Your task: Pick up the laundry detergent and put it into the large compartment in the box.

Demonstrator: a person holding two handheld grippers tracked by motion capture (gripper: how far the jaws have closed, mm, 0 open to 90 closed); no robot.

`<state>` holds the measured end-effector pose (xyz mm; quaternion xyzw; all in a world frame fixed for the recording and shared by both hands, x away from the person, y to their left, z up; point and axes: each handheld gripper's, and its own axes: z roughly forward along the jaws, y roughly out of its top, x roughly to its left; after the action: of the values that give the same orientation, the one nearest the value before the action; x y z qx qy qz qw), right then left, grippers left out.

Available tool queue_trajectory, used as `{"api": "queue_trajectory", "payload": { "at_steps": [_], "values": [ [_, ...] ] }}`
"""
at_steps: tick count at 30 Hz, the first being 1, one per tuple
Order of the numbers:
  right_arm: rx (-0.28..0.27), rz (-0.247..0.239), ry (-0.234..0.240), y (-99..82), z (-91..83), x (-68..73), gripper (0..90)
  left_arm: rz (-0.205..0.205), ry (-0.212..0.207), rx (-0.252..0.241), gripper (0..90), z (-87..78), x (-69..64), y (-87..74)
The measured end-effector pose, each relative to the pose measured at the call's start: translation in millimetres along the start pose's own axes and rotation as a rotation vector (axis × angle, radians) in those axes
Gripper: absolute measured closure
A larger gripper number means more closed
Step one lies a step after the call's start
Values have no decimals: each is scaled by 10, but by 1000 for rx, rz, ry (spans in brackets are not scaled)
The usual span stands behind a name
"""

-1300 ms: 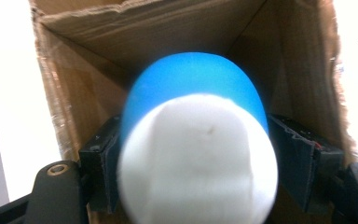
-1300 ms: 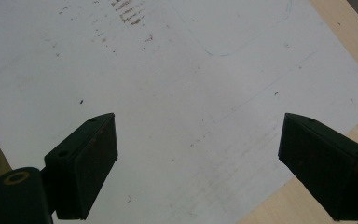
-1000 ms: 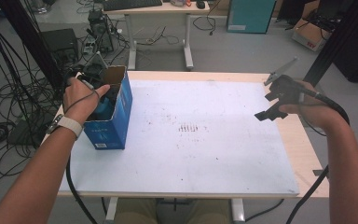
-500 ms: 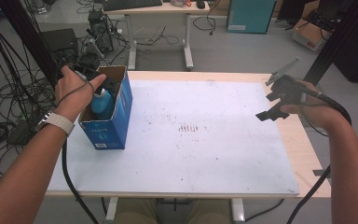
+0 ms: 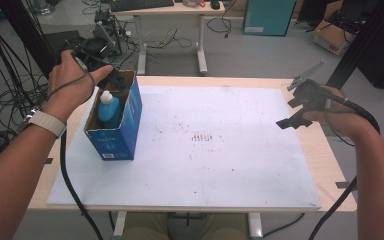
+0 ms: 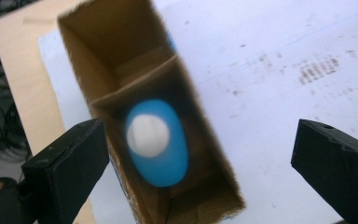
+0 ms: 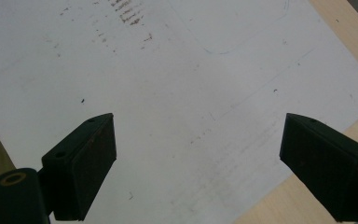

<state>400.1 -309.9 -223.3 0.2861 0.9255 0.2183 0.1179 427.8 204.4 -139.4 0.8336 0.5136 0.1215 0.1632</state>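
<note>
A blue cardboard box [image 5: 115, 135] stands open-topped at the left of the white sheet [image 5: 220, 150]. Inside it stands a blue bottle with a white cap [image 5: 109, 111]. My left gripper [image 5: 112, 80] hovers just above the box's far end. Its jaws have just been opening and stand wide, with nothing between them. In the left gripper view the bottle [image 6: 158, 149] sits below, inside the box [image 6: 98, 70], under my gripper [image 6: 200, 128]. My right gripper [image 5: 292, 111] hangs open over the sheet's right edge, and the right gripper view shows it [image 7: 198, 121] empty above bare sheet.
The wooden table [image 5: 325, 165] shows around the sheet. Behind it stand a desk [image 5: 180, 7], a teal cabinet [image 5: 265, 17] and a cardboard carton [image 5: 330, 37]. Cables [image 5: 0, 135] lie on the floor at the left.
My left hand has lifted out of the box and its jaws have spread; the bottle stays standing inside. The right hand has kept still.
</note>
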Motion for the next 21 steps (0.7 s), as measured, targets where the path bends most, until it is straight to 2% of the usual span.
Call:
{"api": "queue_trajectory", "payload": {
  "at_steps": [7,11,16,18,21],
  "values": [
    [-4,-3,1,7,7,3,106,107,-42,-6,39,-188,-150,133],
    [-5,0,0,-3,6,-2,106,181,-64,14,40,-197,-238,192],
    [-5,3,-3,-13,-7,-12,106,251,-91,23,40,-188,-333,262],
    [-5,5,-3,-16,-11,-13,106,262,-100,25,41,-185,-362,298],
    [-4,6,1,-20,-8,-19,106,310,-109,34,39,-173,-431,354]
  ]
}}
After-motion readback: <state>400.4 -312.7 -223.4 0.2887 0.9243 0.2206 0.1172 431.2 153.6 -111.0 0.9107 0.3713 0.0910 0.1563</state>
